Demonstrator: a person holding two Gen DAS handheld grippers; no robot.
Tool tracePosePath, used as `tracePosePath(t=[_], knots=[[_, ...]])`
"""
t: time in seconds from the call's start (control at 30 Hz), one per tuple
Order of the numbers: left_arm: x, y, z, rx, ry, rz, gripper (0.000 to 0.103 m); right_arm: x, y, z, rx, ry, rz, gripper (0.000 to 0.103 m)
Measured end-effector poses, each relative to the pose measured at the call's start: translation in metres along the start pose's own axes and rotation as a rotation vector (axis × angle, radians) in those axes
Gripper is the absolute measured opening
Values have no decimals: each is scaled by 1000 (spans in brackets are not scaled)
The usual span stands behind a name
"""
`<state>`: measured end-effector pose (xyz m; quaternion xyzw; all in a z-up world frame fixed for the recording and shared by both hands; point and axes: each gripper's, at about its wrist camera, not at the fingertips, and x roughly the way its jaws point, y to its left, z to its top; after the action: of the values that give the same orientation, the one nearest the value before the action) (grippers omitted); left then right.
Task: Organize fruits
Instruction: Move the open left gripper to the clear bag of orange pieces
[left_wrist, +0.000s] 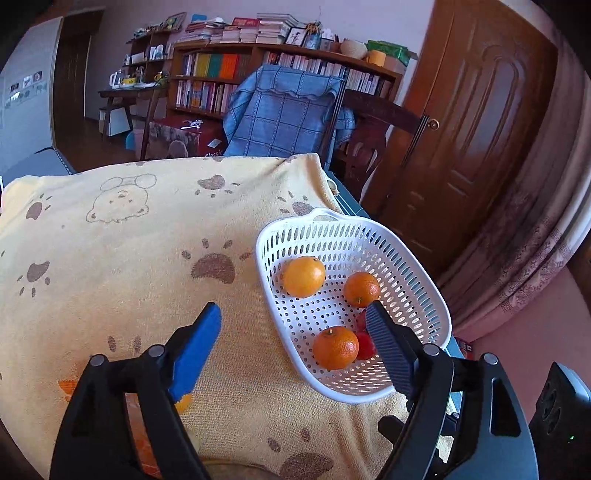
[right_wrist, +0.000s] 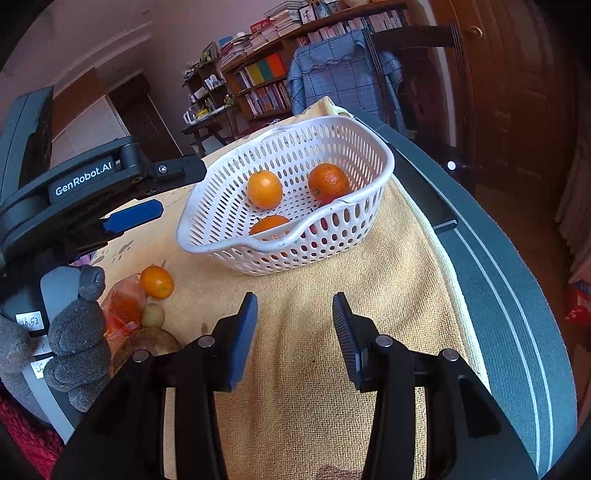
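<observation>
The left gripper (left_wrist: 295, 319) has its jaws wide and released, with nothing between them, and one orange (left_wrist: 335, 347) lies just under its right jaw in the white basket (left_wrist: 424, 291), probably dropped there. The right gripper (right_wrist: 294, 310) is also released and empty, its jaws apart over the yellow towel (right_wrist: 314, 369). Beyond its left jaw, a loose orange (right_wrist: 157, 281) waits outside the basket, probably the next one.

the towel (left_wrist: 110, 258) left of the basket (left_wrist: 436, 291) lies bare and open. the basket's middle is free between three oranges (left_wrist: 303, 277). near the left gripper (right_wrist: 147, 206), a loose orange (right_wrist: 157, 281), wrappers (right_wrist: 123, 306) and a gloved hand (right_wrist: 79, 332) crowd the towel's near-left corner.
</observation>
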<state>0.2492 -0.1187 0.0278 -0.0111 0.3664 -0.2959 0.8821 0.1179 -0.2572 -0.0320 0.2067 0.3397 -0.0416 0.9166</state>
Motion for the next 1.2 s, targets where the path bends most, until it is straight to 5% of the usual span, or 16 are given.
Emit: tracePosePath(t=[0.23,0.27,0.33,1.0,1.2], knots=[[-11,10,-5,-19,-3,29,83,0,2,-1,-4,-2,1,44],[-13,11,-6,-18,-5,36,85,0,3,-1,-4,-2,3,49],[-17,12,-6,-17,-11,50,88,-3,3,-1,2,-14,14,76],[-84,102,-20,-172,-73,210,91,-8,14,-6,-37,-24,53,77],[-87,112,-40,-203,-35,223,91,-7,18,-7,-50,-24,51,77]])
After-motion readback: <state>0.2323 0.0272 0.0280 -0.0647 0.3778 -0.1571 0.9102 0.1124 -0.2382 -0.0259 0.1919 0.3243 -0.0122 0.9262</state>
